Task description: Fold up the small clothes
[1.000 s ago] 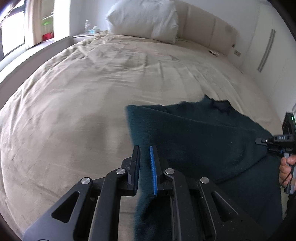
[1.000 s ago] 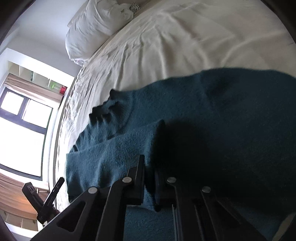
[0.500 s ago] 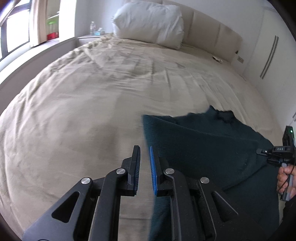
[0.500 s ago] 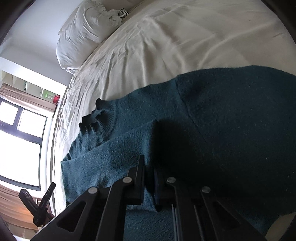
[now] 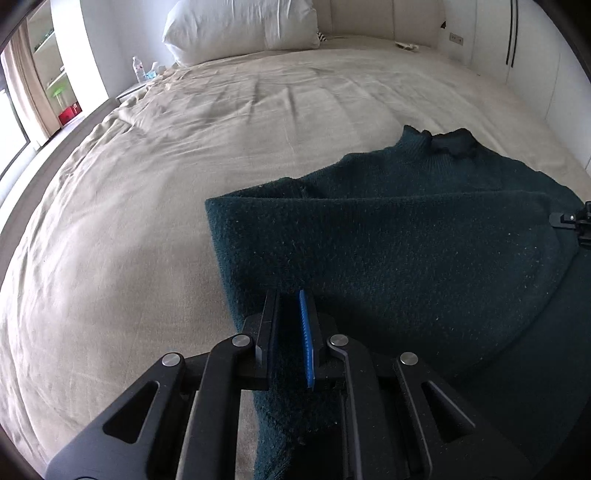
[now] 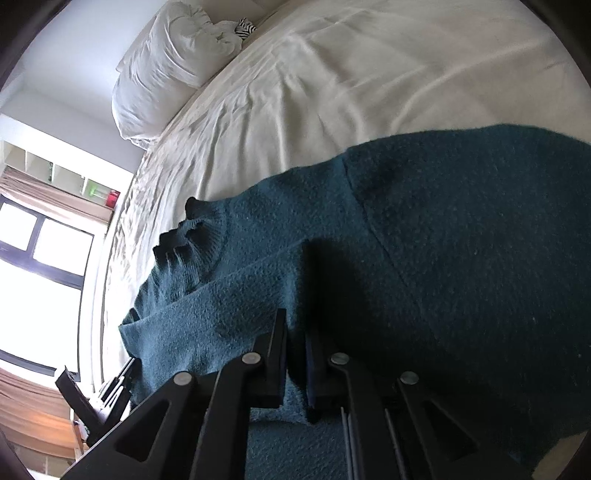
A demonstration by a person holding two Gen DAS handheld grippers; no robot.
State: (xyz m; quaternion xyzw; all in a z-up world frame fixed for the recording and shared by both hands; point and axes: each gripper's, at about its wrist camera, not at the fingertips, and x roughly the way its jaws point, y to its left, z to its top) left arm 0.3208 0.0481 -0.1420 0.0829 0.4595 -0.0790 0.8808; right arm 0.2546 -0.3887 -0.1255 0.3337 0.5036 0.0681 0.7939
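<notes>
A dark teal knitted sweater point(image 5: 424, 236) lies on the beige bed point(image 5: 184, 166), its ribbed collar point(image 5: 448, 142) at the far end. Its bottom part is folded up over the body. My left gripper point(image 5: 290, 306) is shut on the sweater's folded edge at the near left. In the right wrist view the same sweater point(image 6: 461, 240) fills the middle, collar point(image 6: 184, 236) to the left. My right gripper point(image 6: 295, 332) is shut on the folded edge there. The right gripper's tip point(image 5: 570, 219) shows at the right rim of the left wrist view.
A white pillow point(image 5: 240, 27) lies at the head of the bed, against a padded headboard point(image 5: 388, 18). A water bottle point(image 5: 137, 68) stands on a bedside table at the far left. A window point(image 6: 40, 266) and shelves line the left wall.
Both grippers have carried the sweater's lower edge forward toward the collar, so the folded layer now covers more of the body. The left gripper has come in over the sweater.
</notes>
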